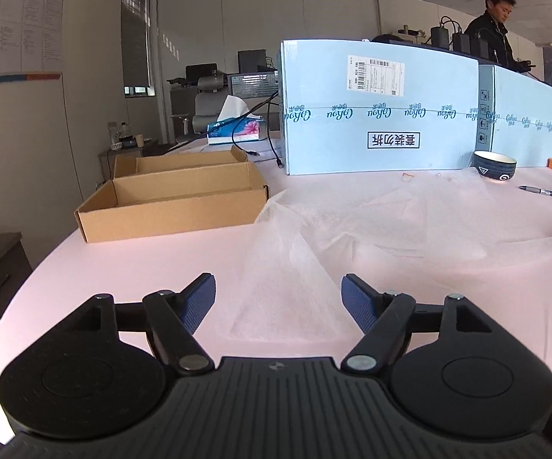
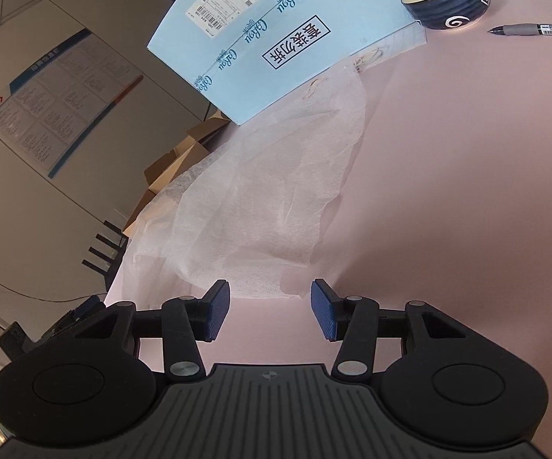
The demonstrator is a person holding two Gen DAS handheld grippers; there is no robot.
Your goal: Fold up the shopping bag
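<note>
From my left hand's camera, an open brown cardboard box (image 1: pixel 169 199) sits left of the thin white translucent non-woven shopping bag (image 1: pixel 352 229), which lies crumpled and spread on the pale pink tabletop (image 1: pixel 123 267), not yet folded. My left gripper (image 1: pixel 278 302) hovers over the bag's near corner, tilted slightly downward, blue pads spread wide and gripping nothing. Behind the bag stands a large light-blue carton (image 1: pixel 375 114); right of the bag are a dark blue ceramic bowl (image 1: pixel 494 165) and a grey pen (image 1: pixel 543 192). My right gripper (image 2: pixel 271 308), rolled sideways and angled down, waits released just short of the bag's near edge, likely ready to pinch it.
</note>
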